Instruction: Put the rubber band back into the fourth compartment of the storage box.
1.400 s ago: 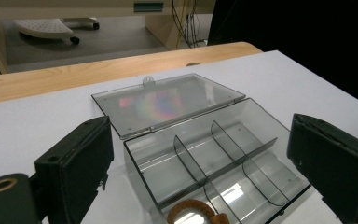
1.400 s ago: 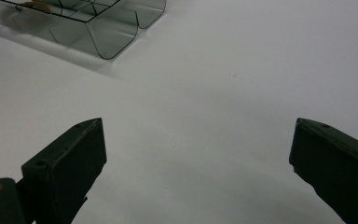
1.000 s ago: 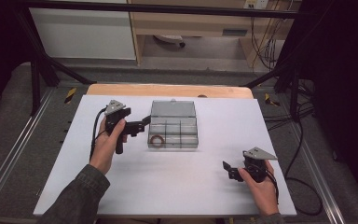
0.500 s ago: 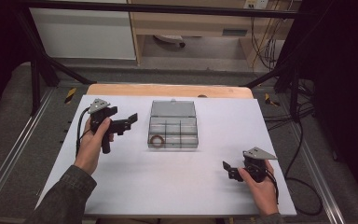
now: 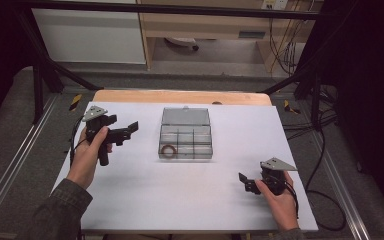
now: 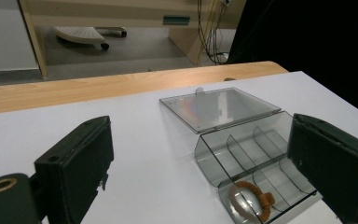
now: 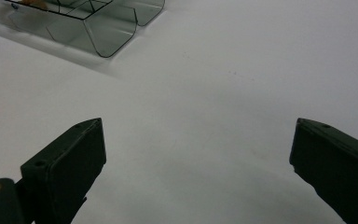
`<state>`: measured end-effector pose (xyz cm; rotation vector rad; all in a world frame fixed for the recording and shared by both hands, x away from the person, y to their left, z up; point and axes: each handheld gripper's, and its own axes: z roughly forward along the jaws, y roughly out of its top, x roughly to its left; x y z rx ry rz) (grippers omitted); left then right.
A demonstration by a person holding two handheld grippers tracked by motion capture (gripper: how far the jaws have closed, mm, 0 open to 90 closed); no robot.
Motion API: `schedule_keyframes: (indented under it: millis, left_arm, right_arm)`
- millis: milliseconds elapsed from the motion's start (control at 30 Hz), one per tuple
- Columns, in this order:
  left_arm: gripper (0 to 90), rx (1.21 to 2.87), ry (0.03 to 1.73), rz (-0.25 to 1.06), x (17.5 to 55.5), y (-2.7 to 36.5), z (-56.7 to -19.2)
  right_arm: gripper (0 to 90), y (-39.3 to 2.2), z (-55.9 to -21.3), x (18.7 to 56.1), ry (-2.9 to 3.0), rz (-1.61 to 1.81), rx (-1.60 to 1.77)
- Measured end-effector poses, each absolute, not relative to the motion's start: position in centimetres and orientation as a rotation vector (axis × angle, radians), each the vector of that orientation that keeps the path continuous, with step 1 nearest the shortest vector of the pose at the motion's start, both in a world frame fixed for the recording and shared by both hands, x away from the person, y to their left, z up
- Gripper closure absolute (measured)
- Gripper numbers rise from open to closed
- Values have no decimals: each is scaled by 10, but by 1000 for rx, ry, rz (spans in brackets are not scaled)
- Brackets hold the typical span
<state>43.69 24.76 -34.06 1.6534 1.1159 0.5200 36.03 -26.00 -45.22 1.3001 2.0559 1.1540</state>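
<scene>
Broad bare stretches of white tabletop [image 5: 180,195] along the near side and at both ends, open for passage. Mid-table, toward the far side, one obstacle: a clear compartment box [image 5: 186,142], its lid [image 5: 185,116] laid back flat toward the far edge. Well apart from the box, left gripper [image 5: 125,131] at far left with jaws spread, right gripper [image 5: 246,183] at near right, jaws likewise wide.

Lab recording bay: white-topped table [image 5: 180,200] inside a black metal frame [image 5: 37,75], cable bundles [image 5: 285,50] at 1 o'clock, wooden bench [image 5: 215,25] at 12, grey floor.
</scene>
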Motion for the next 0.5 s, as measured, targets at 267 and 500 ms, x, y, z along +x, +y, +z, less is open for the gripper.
schedule_keyframes:
  millis: [267, 500]
  left_arm:
    - [65, 1667, 1116, 530, 428, 263, -337]
    - [66, 1681, 1123, 527, 420, 272, -340]
  right_arm:
    - [39, -260, -452, 360, 2053, 1152, 1303]
    - [39, -260, -452, 360, 2053, 1149, 1304]
